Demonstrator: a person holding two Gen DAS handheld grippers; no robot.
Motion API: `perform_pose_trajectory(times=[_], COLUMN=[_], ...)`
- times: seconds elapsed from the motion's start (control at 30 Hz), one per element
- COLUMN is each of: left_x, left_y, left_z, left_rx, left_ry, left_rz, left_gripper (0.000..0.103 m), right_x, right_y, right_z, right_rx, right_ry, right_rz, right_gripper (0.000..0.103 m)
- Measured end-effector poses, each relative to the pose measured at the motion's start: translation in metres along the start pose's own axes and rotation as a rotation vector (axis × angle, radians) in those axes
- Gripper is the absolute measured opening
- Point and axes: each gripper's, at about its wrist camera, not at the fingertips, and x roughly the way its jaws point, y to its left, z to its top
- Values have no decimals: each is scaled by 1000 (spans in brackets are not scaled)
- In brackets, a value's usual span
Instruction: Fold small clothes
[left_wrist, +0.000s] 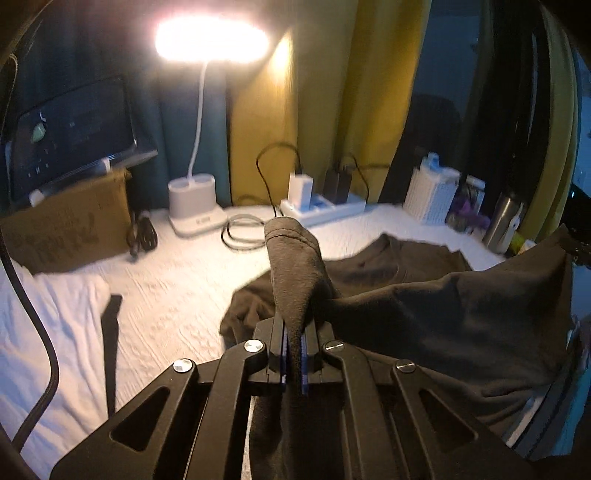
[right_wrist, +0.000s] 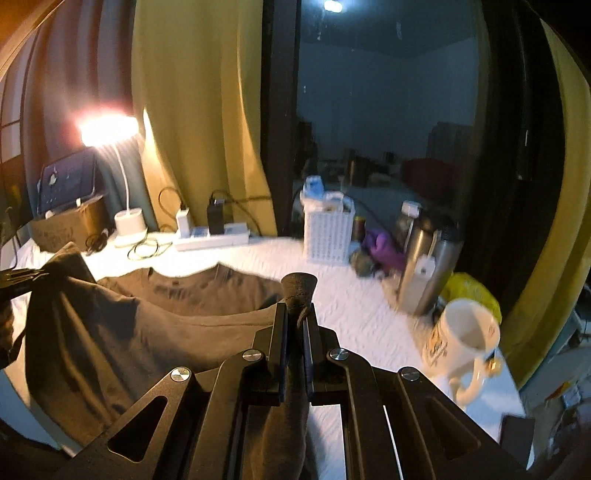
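Note:
A dark brown T-shirt (left_wrist: 424, 317) lies partly on the white bed sheet (left_wrist: 177, 295), its collar end flat and its near part lifted. My left gripper (left_wrist: 294, 332) is shut on a bunched corner of the shirt, which sticks up past the fingertips. My right gripper (right_wrist: 298, 321) is shut on another corner of the same T-shirt (right_wrist: 147, 332). In the right wrist view the left gripper (right_wrist: 22, 280) shows at the left edge, holding the cloth up. The shirt hangs stretched between both grippers above the sheet.
A lit white desk lamp (left_wrist: 195, 206), a power strip (left_wrist: 321, 210) with chargers and cables, a cardboard box (left_wrist: 66, 225), a white basket (right_wrist: 328, 232), steel flasks (right_wrist: 424, 266) and a white mug (right_wrist: 461, 343) stand around the bed's far and right sides. Yellow curtains hang behind.

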Motion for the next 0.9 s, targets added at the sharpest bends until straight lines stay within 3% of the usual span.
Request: perform_pose_trajectory(times=[0.33, 0.57, 0.77, 0.9], left_x=[13, 43, 60, 88], left_y=[11, 17, 23, 36], left_z=[24, 27, 28, 20], left_rx=[-19, -42, -69, -111], left_ry=[-29, 9, -20, 40], left_rz=[49, 79, 107, 134], left_gripper=[3, 3, 3, 4], right_x=[45, 97, 144, 186], right_y=[-14, -22, -26, -30], right_z=[38, 53, 58, 53], right_rx=[2, -10, -18, -27], right_ry=[-37, -13, 3, 51], right_rz=[10, -3, 6, -6], right_gripper=[7, 7, 7, 7])
